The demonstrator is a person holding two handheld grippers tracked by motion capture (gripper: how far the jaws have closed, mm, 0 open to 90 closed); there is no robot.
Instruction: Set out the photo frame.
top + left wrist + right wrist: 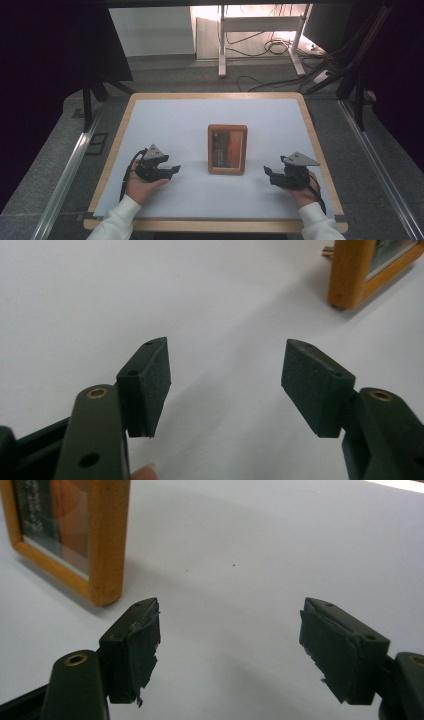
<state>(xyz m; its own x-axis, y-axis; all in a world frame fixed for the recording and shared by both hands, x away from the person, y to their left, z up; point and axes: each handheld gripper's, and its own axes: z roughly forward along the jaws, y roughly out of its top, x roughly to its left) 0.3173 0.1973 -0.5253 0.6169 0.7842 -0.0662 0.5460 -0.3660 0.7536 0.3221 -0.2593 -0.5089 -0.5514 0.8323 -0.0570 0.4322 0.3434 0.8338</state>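
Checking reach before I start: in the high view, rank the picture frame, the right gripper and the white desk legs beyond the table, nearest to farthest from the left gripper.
1. Picture frame, table centre, to its right.
2. Right gripper, across the table.
3. White desk legs, far background.

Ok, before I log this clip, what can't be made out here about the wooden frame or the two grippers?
- Orange-brown wooden picture frame: print behind the glass too small in the high view, cut off by the edge in both gripper views.
- Frame's back: hidden against the white table.
- Left gripper and right gripper: pads too small in the high view.
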